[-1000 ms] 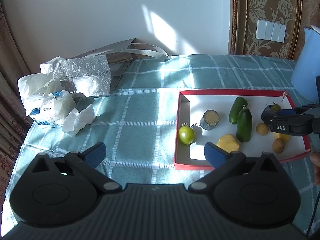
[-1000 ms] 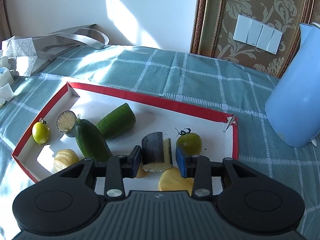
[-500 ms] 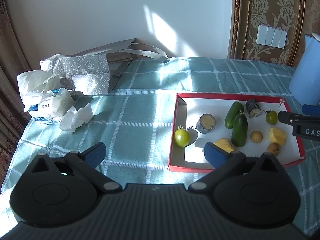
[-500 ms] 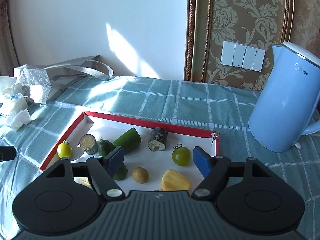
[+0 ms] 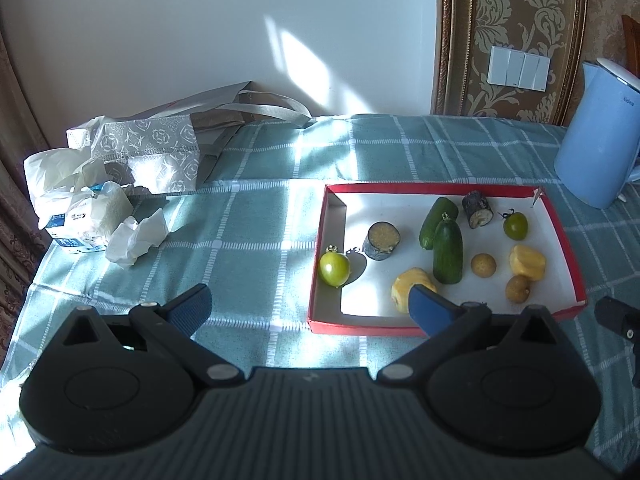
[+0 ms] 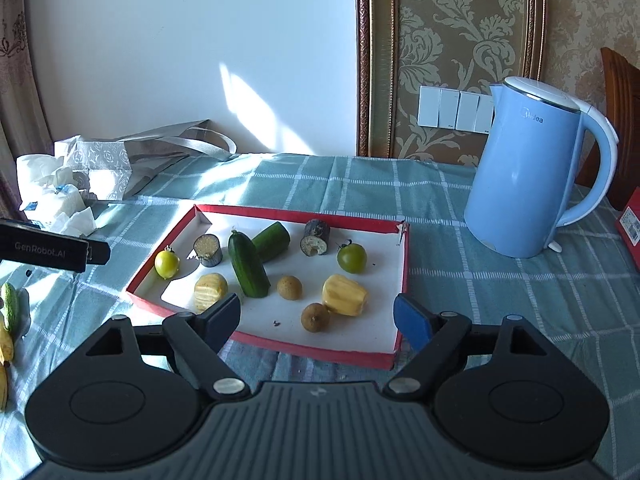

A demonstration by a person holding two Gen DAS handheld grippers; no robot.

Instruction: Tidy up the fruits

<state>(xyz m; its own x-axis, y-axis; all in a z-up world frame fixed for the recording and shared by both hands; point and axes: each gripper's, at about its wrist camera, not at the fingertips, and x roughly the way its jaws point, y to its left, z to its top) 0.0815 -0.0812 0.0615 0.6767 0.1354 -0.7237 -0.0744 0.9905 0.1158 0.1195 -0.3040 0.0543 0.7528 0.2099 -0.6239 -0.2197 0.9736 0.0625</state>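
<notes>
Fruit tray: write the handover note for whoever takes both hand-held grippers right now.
Right hand-held gripper: open and empty; its jaws have just been opening after setting the dark eggplant piece at the far side of the red tray.
Left hand-held gripper: open, empty, hovering over the checked cloth beside the tray.
In the tray: two green tomatoes, two cucumber pieces, two eggplant pieces, two yellow peeled pieces, two small brown round fruits.
Left to do: a small cucumber and bananas lie outside the tray at the left edge of the right wrist view; probably these go next.
</notes>
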